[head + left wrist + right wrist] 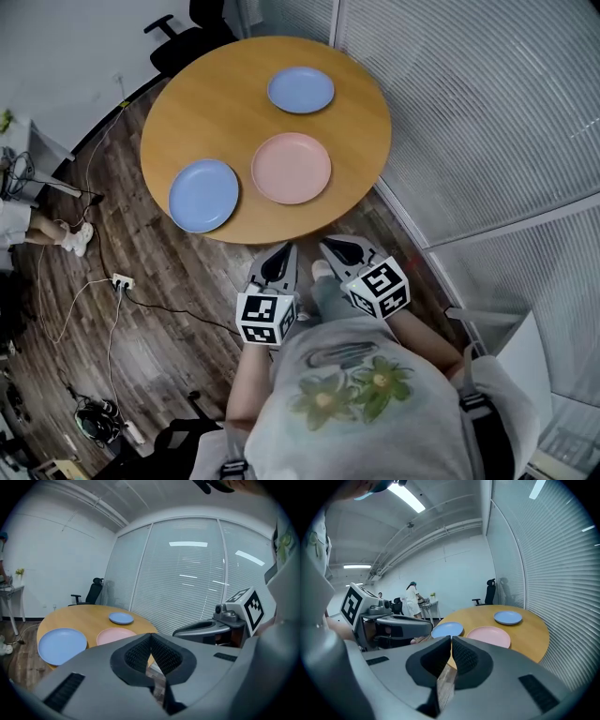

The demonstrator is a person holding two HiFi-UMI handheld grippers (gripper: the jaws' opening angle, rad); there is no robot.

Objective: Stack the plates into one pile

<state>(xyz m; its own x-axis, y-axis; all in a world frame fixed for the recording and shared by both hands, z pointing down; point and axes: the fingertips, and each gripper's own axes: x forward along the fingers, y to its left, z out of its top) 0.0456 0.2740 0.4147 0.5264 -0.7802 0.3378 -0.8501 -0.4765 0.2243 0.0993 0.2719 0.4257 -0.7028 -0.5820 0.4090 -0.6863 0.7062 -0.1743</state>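
So nothing's stacked yet: all three plates are sitting flat and separate on the round wooden bench [187, 103]. Going by the head view, the pink plate [291, 168] is lying just off the middle toward 5 o'clock. The bigger blue plate [203, 195] is sitting at about 7 o'clock near the edge, just beside the pink one but not touching it. The smaller blue plate [301, 90] is sitting out at 1 o'clock, well apart from the other two. The left gripper [151, 638] is hanging off the bench past its 6 o'clock edge, over the wood floor [159, 328], with its jaws pressed together on nothing. The right gripper [451, 639] is doing the same right beside it, jaws squeezed tight and empty, and both are pointing toward the bench. A black office chair [187, 37] is standing behind the bench around 11 o'clock, and a glass wall with blinds [469, 112] is running along the 3 o'clock side. A white power strip [122, 281] is lying on the floor off at 8 o'clock.
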